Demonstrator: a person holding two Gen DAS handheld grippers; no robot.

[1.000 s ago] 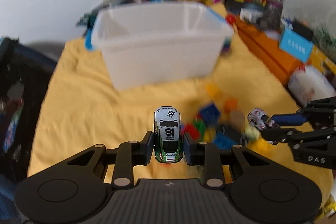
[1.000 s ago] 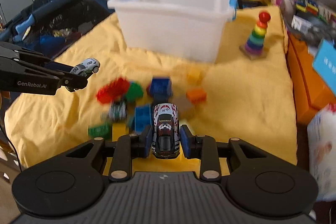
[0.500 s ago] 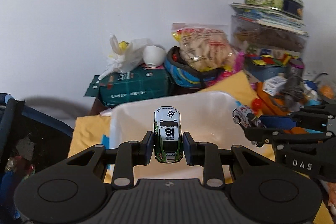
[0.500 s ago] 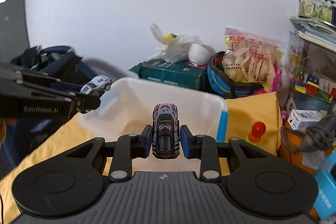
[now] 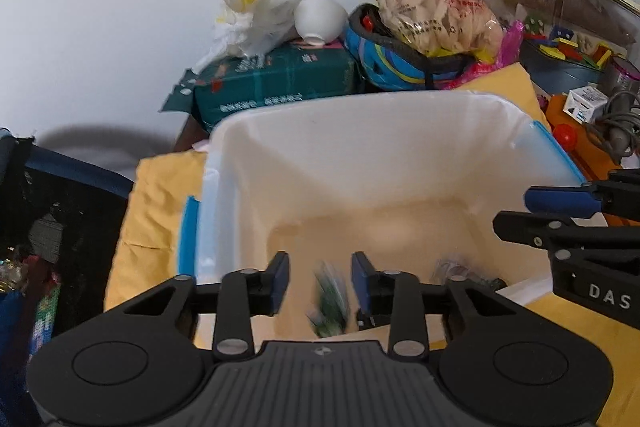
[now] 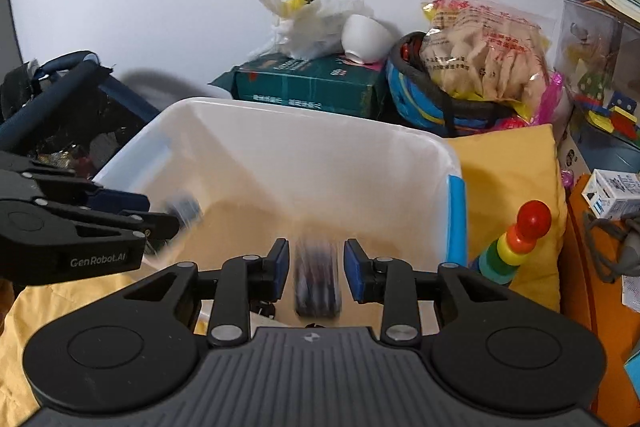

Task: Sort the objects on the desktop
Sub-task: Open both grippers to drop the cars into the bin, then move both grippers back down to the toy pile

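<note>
Both grippers hang over the white plastic bin [image 5: 360, 103] [image 6: 280, 107], pointing down into it. My left gripper [image 5: 320, 277] has its jaws opening. The green-and-white toy car [image 5: 330, 303] is a blur dropping free between the pads, touching neither. My right gripper [image 6: 316, 269] is opening as well, and the dark red-and-white toy car [image 6: 318, 287] is a blurred streak falling between its blue pads. The right gripper [image 5: 516, 211] shows at the right edge of the left wrist view, the left gripper [image 6: 160, 213] at the left edge of the right wrist view.
The bin stands on a yellow cloth [image 6: 512, 163]. A rainbow stacking toy [image 6: 516, 247] stands to its right. Behind it lie a green box [image 5: 272, 83], a blue helmet [image 6: 424, 99] and a snack bag [image 6: 484, 47]. A dark bag [image 5: 48, 211] is on the left.
Both grippers carried their cars from above the brick pile to over the bin. Both jaws have parted and the two cars have dropped out of the pads.
</note>
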